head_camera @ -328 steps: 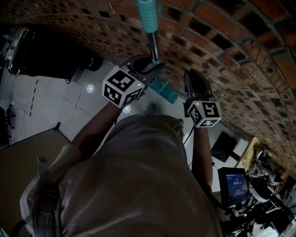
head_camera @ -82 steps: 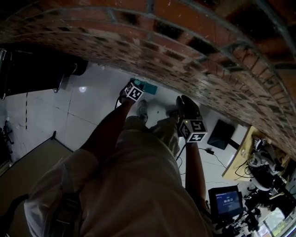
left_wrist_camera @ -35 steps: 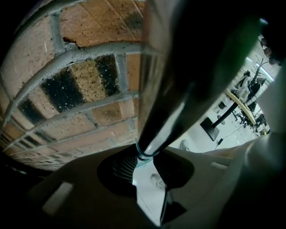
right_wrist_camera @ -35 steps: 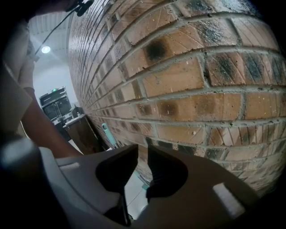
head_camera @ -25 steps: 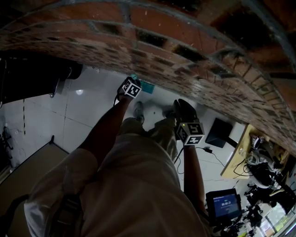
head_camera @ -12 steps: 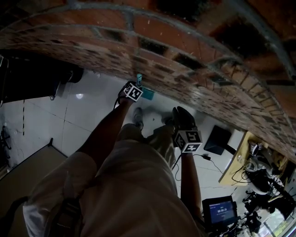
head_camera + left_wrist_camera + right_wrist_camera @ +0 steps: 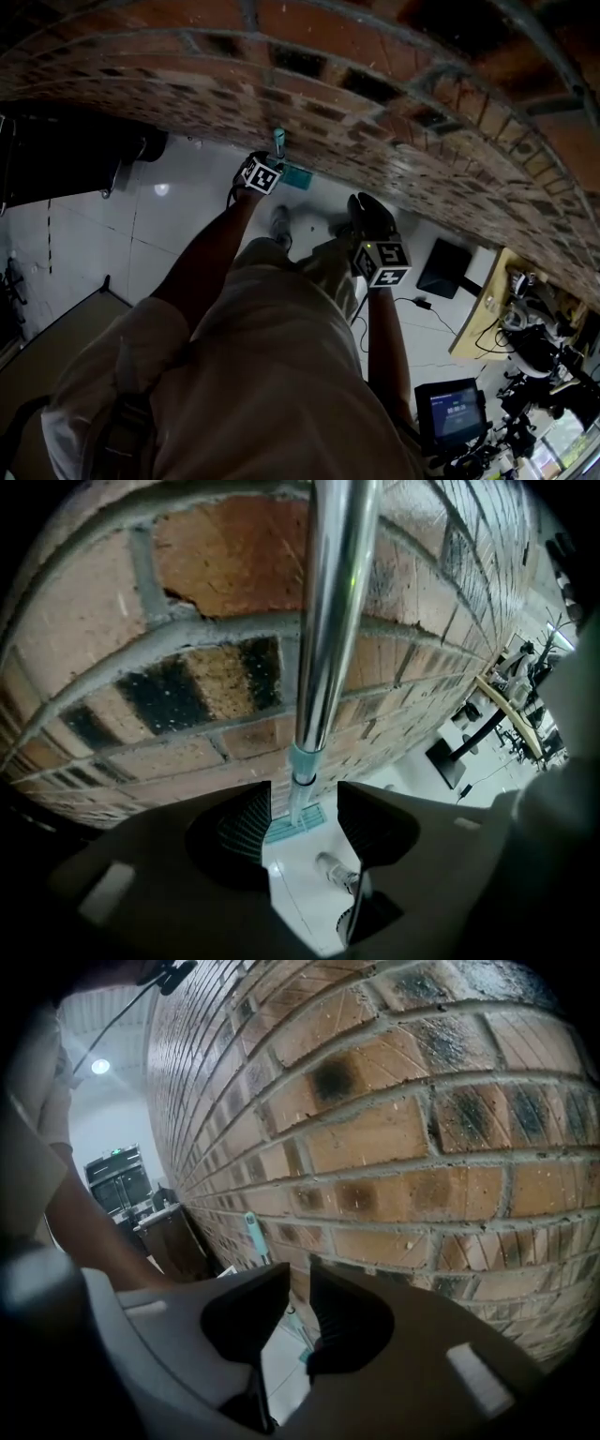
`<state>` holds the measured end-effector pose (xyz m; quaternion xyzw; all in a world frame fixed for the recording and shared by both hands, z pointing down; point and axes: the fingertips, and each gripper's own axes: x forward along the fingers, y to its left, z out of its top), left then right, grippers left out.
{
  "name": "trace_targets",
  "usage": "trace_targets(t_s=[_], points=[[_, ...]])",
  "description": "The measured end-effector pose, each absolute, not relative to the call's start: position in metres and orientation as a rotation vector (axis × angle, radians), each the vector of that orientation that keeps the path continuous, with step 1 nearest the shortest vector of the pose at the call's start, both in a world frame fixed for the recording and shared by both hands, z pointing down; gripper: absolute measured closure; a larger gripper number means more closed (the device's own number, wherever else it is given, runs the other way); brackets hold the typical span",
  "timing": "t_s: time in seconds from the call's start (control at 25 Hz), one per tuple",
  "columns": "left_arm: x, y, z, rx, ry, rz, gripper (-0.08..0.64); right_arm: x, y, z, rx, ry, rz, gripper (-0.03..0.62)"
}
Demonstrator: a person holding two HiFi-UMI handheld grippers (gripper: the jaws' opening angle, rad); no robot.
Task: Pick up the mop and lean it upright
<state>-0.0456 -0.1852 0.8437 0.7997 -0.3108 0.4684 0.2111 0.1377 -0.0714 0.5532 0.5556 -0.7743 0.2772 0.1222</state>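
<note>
Mop (image 7: 328,621): upright against brick wall (image 7: 216,564). Left gripper (image 7: 303,803): jaws just opened wide, pole between, untouched. Right gripper (image 7: 370,220): at its 4 o'clock, jaws narrow, empty.

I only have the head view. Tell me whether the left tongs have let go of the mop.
Observer: Yes. In the left gripper view the left tongs have just been opening. The mop pole passes between them, and neither side touches it.
Operator: Confirm how it stands.
Observer: The pole rises steeply along the brick wall, with its teal head down on the floor at the wall's foot.
Operator: Report the right tongs.
Observer: In the right gripper view the right tongs show a narrow gap with nothing in it, and they point at the wall.
</note>
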Motion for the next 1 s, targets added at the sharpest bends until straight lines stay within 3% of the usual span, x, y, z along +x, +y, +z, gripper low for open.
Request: trace_targets(t_s=[0.44, 1.0], points=[[-0.099, -0.189, 0.736, 2.386, -0.965, 0.952, 0.351, 0.136, -0.099, 0.517, 1.665, -2.351, 0.713, 0.523], [-0.100, -0.175, 0.595, 2.450, -1.101, 0.497, 0.377, 0.130, -0.096, 0.506, 1.703, -2.381, 0.706, 0.523]])
